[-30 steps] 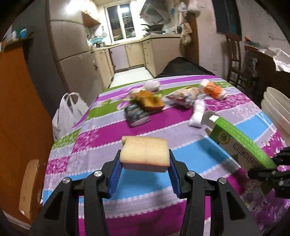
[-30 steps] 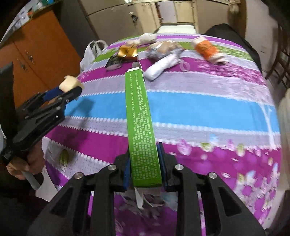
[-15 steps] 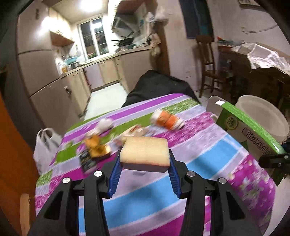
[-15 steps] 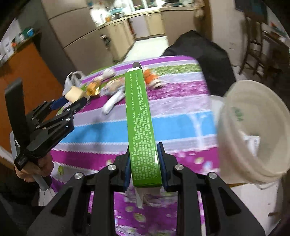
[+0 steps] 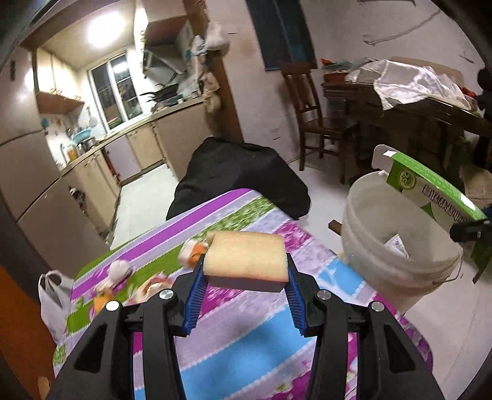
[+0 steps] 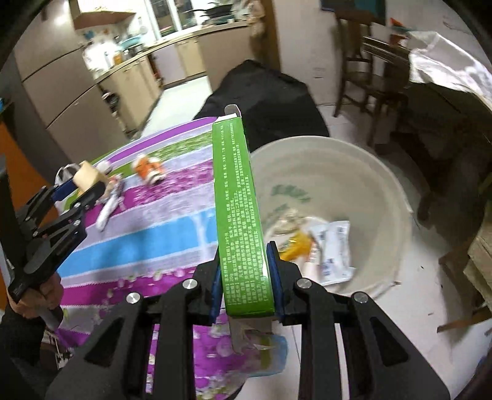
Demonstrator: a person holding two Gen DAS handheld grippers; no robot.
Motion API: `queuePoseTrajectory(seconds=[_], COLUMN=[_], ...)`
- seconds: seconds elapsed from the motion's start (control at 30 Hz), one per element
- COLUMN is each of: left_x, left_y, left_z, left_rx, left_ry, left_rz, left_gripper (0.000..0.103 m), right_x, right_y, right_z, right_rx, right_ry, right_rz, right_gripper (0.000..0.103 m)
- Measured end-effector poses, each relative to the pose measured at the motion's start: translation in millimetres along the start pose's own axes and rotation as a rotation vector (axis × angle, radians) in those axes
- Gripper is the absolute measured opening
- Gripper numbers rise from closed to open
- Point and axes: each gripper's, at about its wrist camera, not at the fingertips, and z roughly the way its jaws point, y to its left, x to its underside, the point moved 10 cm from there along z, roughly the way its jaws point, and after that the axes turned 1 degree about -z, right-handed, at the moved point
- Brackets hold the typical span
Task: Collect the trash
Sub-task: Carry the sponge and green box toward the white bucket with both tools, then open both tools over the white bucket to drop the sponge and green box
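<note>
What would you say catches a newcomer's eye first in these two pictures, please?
Probably the long bright green cardboard box, clamped in the right claw and reaching out over the rim of the big white plastic bucket beside the table, with wrappers already lying in its bottom. Next comes the pale yellow rectangular sponge pinched in the left claw above the table's purple, blue and green striped floral cloth.

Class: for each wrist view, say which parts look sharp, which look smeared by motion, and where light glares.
Left wrist view: sponge sharp between the left gripper pads, tablecloth smeared, ceiling lamp blown out. Right wrist view: green carton and right gripper crisp, orange wrapper blurred, bucket rim softly smeared, edges bent by fisheye.
</note>
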Motion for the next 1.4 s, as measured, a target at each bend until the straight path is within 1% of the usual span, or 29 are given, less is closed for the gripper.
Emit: queuePoseTrajectory(seconds=[0.27, 0.43, 0.57, 0.67, 0.77, 0.83, 0.87, 0.9, 0.97, 1.0, 1.07, 1.17, 1.3, 1.4], left_x=[-34, -55, -68, -83, -98, -110, -115, -121, -125, -127, -127, -118, -103, -95], left_y=[-54, -89, -114, -136, -151, -165, -171, -180, -191, -195, -206, -217, -230, -232], left_z=[25, 41, 50, 60, 72, 82, 86, 93, 101, 104, 110, 117, 129, 132], left_rx=[0.029, 0.051, 0.064, 0.086, 0.140, 0.202, 0.219, 0.262, 0.308, 0.319, 0.374, 0.430, 0.442, 0.437], left_ry=[-0.010, -0.016, -0.021, -0.023, 0.000, 0.029, 0.036, 0.056, 0.078, 0.082, 0.101, 0.130, 0.161, 0.167], left_rz=[0.067, 0.107, 0.138, 0.169, 0.183, 0.193, 0.200, 0.221, 0.245, 0.256, 0.276, 0.287, 0.304, 0.316], left_gripper=[0.048, 0.048, 0.048, 0.048, 0.048, 0.048, 0.048, 0.048, 0.048, 0.048, 0.048, 0.048, 0.048, 0.048], right_x=[4, 6, 2, -2, -13, -17, -19, -21, -24, -25, -25, -22, -17, -16], right_y=[-59, -83, -105, -117, -130, -135, -136, -138, -140, -141, -141, -139, -133, -128], right_z=[-8, -17, -22, -25, -26, -23, -22, -20, -16, -14, -8, 2, 11, 17], right_rx=[0.089, 0.129, 0.176, 0.194, 0.223, 0.233, 0.234, 0.235, 0.242, 0.243, 0.230, 0.208, 0.174, 0.156], right_ry=[0.000, -0.010, -0.008, -0.010, -0.005, 0.005, 0.011, 0.022, 0.040, 0.052, 0.078, 0.113, 0.134, 0.141], right_rz=[0.066, 0.093, 0.108, 0.124, 0.133, 0.135, 0.138, 0.138, 0.135, 0.139, 0.150, 0.168, 0.184, 0.187], right_gripper=[0.025, 0.025, 0.025, 0.025, 0.025, 0.025, 0.025, 0.025, 0.025, 0.025, 0.025, 0.025, 0.025, 0.025])
